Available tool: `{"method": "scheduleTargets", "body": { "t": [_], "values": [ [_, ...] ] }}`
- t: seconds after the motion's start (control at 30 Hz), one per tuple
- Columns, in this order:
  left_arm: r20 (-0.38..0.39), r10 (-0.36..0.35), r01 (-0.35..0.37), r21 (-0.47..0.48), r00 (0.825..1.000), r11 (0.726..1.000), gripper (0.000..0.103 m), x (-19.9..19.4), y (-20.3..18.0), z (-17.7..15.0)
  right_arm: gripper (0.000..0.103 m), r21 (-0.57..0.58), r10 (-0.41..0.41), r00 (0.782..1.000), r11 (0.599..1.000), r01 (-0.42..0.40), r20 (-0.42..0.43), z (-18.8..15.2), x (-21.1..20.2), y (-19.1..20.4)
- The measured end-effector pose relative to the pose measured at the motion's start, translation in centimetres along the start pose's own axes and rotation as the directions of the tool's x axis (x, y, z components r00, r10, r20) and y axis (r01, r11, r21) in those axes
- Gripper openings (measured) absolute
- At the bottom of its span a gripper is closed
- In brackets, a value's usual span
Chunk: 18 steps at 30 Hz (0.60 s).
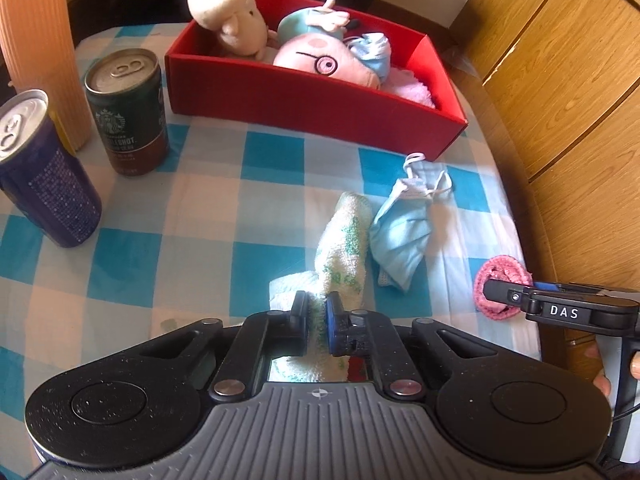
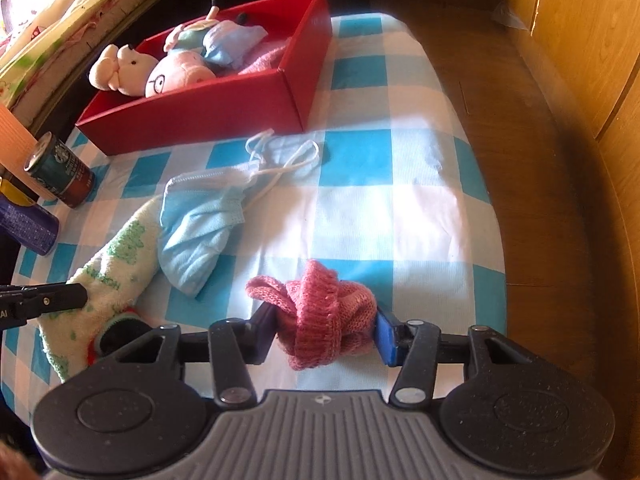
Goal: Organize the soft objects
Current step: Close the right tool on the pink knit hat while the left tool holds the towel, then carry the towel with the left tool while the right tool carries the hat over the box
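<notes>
My left gripper (image 1: 318,306) is shut on a white towel with green print (image 1: 344,248), pinching its near end on the checked tablecloth. A crumpled blue face mask (image 1: 404,232) lies just right of the towel. A pink knitted piece (image 2: 320,304) is squeezed between the pads of my right gripper (image 2: 324,326), near the table's right edge. The red box (image 1: 304,96) at the back holds a cream plush (image 1: 232,20), a pink pig plush (image 1: 320,60), another mask and a pink cloth. In the right wrist view the towel (image 2: 116,276) and the left gripper (image 2: 76,294) show at the left.
Two drink cans (image 1: 128,112) (image 1: 44,172) and a ribbed orange cylinder (image 1: 36,40) stand at the left. Wooden cabinet doors (image 1: 560,60) run close along the table's right side. A person's hand (image 1: 600,376) holds the right gripper's handle.
</notes>
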<state>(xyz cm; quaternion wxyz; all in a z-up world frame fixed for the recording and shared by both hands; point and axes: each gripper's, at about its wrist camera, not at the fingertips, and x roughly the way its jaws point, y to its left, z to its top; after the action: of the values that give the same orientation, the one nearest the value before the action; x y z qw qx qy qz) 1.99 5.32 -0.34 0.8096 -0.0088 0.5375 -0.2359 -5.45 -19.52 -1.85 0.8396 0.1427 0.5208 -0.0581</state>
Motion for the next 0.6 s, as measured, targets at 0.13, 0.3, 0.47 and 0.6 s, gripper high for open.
{"method": "scheduleTargets", "body": {
  "t": [0.13,0.3,0.47,0.6],
  "values": [
    [0.014,-0.021,0.021,0.001,1.0,1.0,0.003,-0.6,0.0,-0.1,0.023,0.018,0.017,1.0,1.0,-0.018,0.019,0.2,-0.4,-0.2],
    [0.055,-0.059,0.06,-0.027,0.997,0.998,0.003,-1.9,0.4,0.4,0.021,0.053,0.07,0.997,0.996,-0.072,0.045,0.6,-1.1,-0.2],
    [0.11,-0.077,0.084,-0.055,0.991,0.995,0.003,-3.4,0.7,1.2,0.021,0.044,0.1,0.992,0.994,-0.104,0.076,0.9,-1.9,0.4],
    [0.129,-0.094,0.104,-0.077,0.987,0.992,0.003,-3.8,0.8,1.7,0.021,0.028,0.115,0.989,0.993,-0.118,0.097,1.3,-2.5,1.1]
  ]
}}
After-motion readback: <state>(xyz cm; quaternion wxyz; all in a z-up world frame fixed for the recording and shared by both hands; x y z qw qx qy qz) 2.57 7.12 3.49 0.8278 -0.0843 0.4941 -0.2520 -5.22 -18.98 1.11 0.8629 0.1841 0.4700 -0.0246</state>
